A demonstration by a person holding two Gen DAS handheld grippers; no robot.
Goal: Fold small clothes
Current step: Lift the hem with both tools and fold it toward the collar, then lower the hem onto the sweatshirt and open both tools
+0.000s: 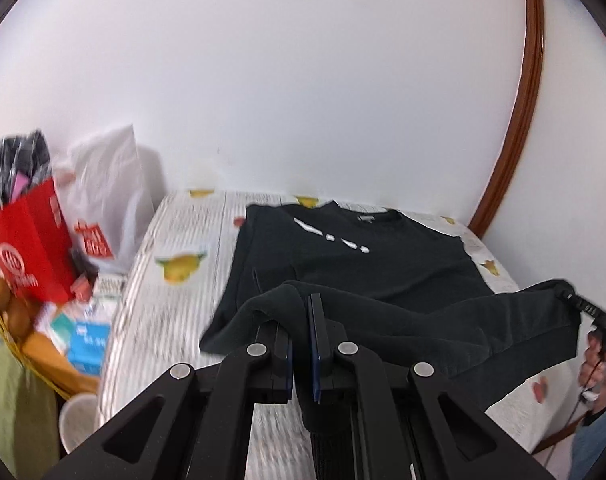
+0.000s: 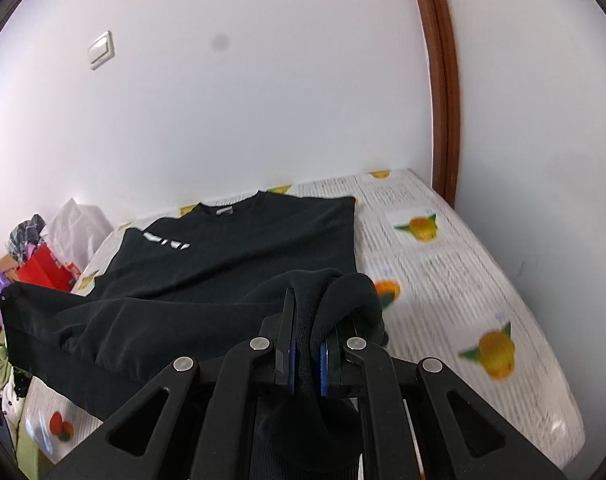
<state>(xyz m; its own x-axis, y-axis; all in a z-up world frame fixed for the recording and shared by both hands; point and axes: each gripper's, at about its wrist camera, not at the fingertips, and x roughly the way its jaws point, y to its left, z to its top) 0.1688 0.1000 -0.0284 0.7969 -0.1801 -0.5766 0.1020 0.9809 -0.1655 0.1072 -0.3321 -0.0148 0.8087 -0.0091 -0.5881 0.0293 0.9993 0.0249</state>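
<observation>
Bags (image 1: 35, 240) sit left of the bed (image 1: 171, 248), a red one and a white one with red logos too blurry to read. Black shirt (image 1: 351, 256) lies flat on the fruit-print sheet, white print on its chest, hem lifted off the bed. Left gripper (image 1: 301, 312) pinches one hem corner, right gripper (image 2: 309, 320) the other. Brown door frame (image 2: 443, 100) stands right of the bed.

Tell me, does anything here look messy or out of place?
Nothing is damaged. The black sweatshirt is half lifted, its hem stretched between the left gripper and right gripper. Bags crowd beside the bed.
</observation>
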